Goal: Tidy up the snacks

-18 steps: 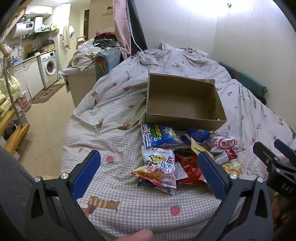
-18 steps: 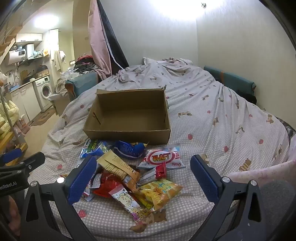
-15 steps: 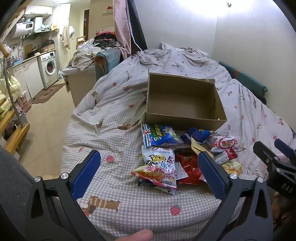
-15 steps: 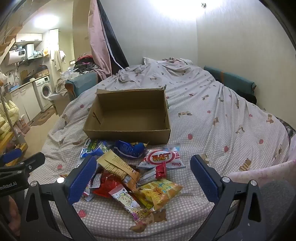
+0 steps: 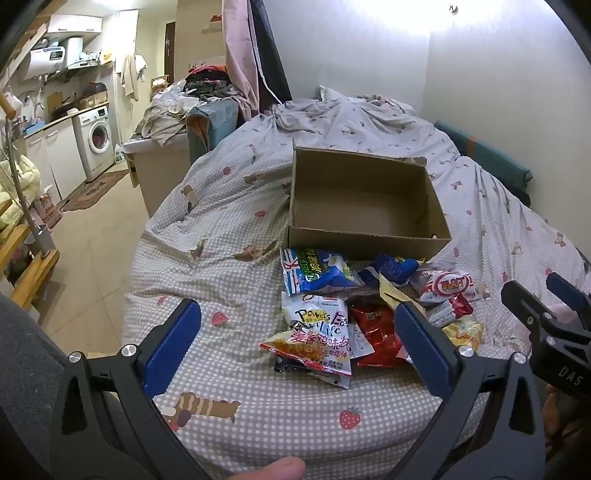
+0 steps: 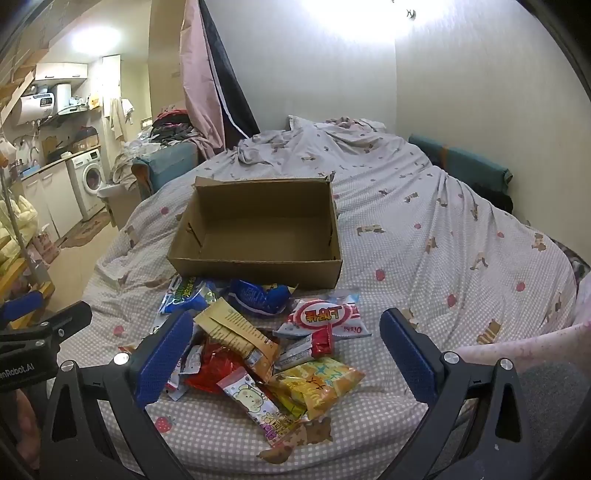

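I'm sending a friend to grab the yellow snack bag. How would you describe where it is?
On the bed, find the open cardboard box; the snack pile lies in front of it. At the pile's near right edge lies the yellow snack bag, the only all-yellow pack with blue stars, beside a red one.

Bright glare on wall [image 6: 354, 22] top centre; sharp focus; heavy fisheye bending, dark vignette at corners.

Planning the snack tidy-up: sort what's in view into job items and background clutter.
For the job:
- box, empty
- snack pile on the bed, in front of the box
- left tool and right tool, both open

Just lying about:
- washer
- clothes heap
- curtain
- water heater
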`<action>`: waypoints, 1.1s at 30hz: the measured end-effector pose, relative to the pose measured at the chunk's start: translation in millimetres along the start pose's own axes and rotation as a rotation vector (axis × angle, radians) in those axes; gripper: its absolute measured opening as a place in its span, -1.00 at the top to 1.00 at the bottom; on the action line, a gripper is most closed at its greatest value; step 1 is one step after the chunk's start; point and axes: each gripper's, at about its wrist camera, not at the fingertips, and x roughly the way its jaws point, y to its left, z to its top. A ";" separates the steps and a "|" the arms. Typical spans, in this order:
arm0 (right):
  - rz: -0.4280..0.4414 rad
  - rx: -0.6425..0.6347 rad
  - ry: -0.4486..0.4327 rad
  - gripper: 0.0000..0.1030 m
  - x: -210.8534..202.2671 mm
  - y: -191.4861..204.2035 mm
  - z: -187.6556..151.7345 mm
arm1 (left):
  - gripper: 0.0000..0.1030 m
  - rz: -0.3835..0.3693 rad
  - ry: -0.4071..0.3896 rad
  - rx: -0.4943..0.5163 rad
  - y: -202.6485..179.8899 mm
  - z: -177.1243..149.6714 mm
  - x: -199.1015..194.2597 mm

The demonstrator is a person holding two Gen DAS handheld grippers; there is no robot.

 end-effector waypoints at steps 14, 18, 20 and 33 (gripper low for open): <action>-0.003 -0.001 0.001 -1.00 0.6 1.0 0.2 | -1.00 0.000 -0.001 0.003 -2.8 -1.9 0.0; -0.004 -0.002 0.001 -1.00 0.3 1.0 0.5 | -1.00 0.000 -0.001 0.000 -3.5 -2.3 -0.1; -0.003 -0.002 0.001 -1.00 0.2 0.7 0.2 | -1.00 0.001 -0.003 0.003 -3.1 -2.2 0.0; -0.003 -0.005 0.000 -1.00 0.0 0.5 0.3 | -1.00 0.001 -0.003 0.004 -4.1 -1.5 -1.0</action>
